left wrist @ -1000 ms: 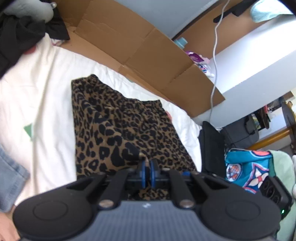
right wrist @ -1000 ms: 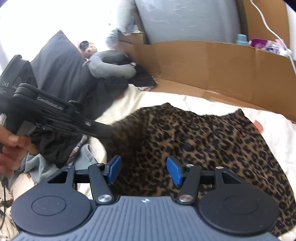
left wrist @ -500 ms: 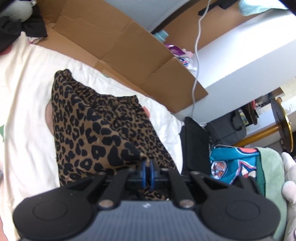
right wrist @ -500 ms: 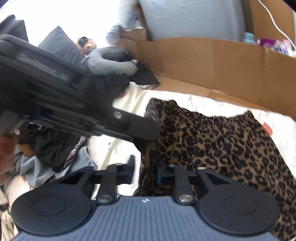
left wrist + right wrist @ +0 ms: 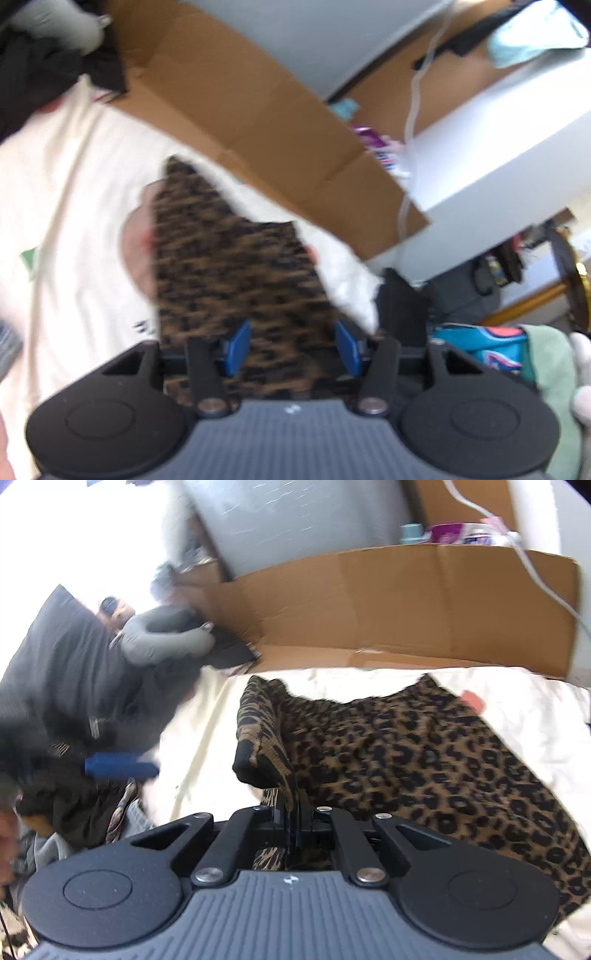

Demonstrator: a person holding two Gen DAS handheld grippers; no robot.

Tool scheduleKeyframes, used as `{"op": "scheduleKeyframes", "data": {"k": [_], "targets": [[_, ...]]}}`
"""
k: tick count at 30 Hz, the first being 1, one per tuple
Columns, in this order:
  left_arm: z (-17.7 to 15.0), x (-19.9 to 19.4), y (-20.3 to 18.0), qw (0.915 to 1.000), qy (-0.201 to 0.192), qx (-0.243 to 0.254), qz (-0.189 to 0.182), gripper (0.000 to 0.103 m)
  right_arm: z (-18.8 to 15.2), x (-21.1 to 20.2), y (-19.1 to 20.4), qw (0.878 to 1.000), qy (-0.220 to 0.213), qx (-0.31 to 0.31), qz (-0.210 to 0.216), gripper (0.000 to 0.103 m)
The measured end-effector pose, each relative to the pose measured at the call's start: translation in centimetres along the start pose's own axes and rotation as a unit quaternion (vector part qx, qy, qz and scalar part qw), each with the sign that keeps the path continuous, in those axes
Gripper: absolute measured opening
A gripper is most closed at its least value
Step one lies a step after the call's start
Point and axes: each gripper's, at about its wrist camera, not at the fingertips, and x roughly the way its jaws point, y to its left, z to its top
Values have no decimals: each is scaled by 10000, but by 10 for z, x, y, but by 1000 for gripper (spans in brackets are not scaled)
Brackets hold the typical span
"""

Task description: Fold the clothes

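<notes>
A leopard-print garment [image 5: 229, 266] lies on the white sheet [image 5: 74, 184], motion-blurred in the left wrist view. My left gripper [image 5: 291, 347] hovers over its near end with jaws opening; the blue pads stand apart and the fabric passes beneath and between them without being pressed. In the right wrist view the garment [image 5: 424, 760] spreads to the right, and its left edge is raised in a fold. My right gripper [image 5: 293, 805] is shut on that raised edge. A blurred blue pad [image 5: 118, 766] of the left gripper shows at the left.
Brown cardboard [image 5: 406, 602] lines the far side of the bed. A pile of dark clothes [image 5: 74, 672] sits at the left. Beyond the bed's right edge are a black bag [image 5: 402, 306], a teal patterned cloth [image 5: 480, 343] and a hanging white cable [image 5: 410, 122].
The left jaws, shut on the fabric before, have come apart. The right jaws have closed from wide open onto the garment's left edge, which now stands up in a fold.
</notes>
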Motion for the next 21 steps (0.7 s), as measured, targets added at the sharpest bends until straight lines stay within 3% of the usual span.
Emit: {"op": "scheduleKeyframes", "data": {"k": [7, 14, 21], "targets": [[-23, 22, 24, 9991, 229, -271, 233, 53, 1, -25, -51, 9985, -127, 408, -336, 1], [-44, 50, 18, 9981, 571, 20, 229, 53, -8, -41, -90, 9948, -211, 797, -591, 1], [-67, 74, 13, 9948, 939, 297, 253, 54, -30, -53, -141, 9835, -290, 1574, -846, 1]]}}
